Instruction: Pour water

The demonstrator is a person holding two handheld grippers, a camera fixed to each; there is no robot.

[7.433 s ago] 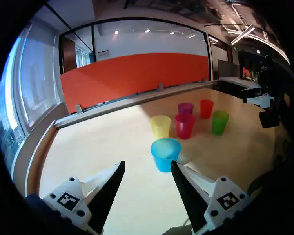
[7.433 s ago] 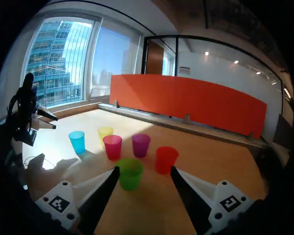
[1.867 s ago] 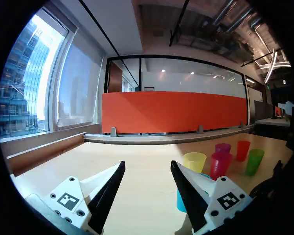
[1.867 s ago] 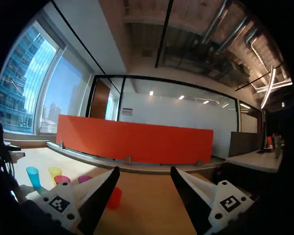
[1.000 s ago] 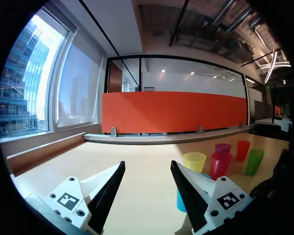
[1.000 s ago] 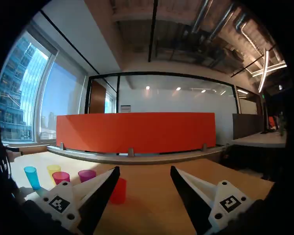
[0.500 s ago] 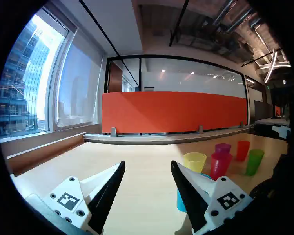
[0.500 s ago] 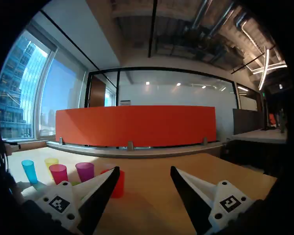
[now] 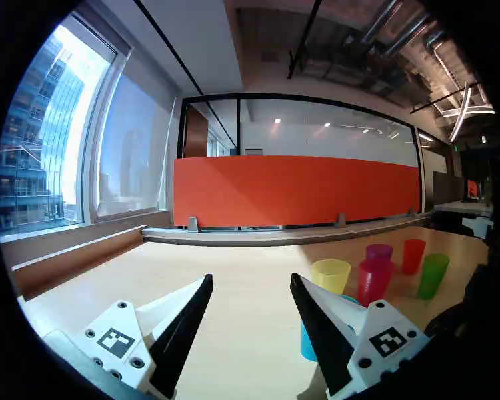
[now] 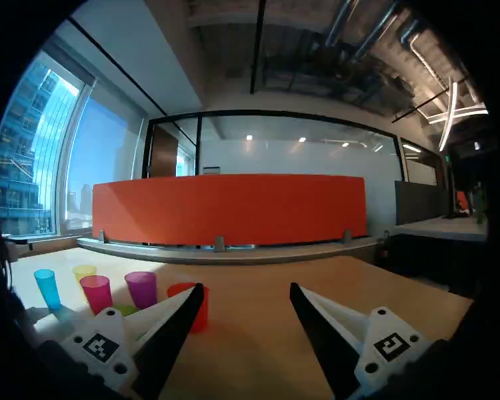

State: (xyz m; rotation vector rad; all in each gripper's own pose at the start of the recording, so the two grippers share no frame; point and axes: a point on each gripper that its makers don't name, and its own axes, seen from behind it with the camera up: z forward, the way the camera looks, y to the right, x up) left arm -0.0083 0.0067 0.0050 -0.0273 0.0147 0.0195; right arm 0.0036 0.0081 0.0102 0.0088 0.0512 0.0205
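Cups (image 9: pixel 331 275) near both gaping, empty tongs (image 9: pixel 250 277) (image 10: pixel 245 287)

the left hand-held gripper (image 9: pixel 251 277), jaws spread, hangs above the wooden table (image 9: pixel 237 267) beside a blue cup (image 9: pixel 306 341).

Six translucent cups, upright and clustered on the surface (image 9: pixel 217 267); we distinguish yellow cup (image 9: pixel 331 275), pink cup (image 9: pixel 373 281), purple cup (image 9: pixel 379 252), red cup (image 9: pixel 413 255), green cup (image 9: pixel 433 275); blue cup (image 9: pixel 307 343) nearest, partly hidden.
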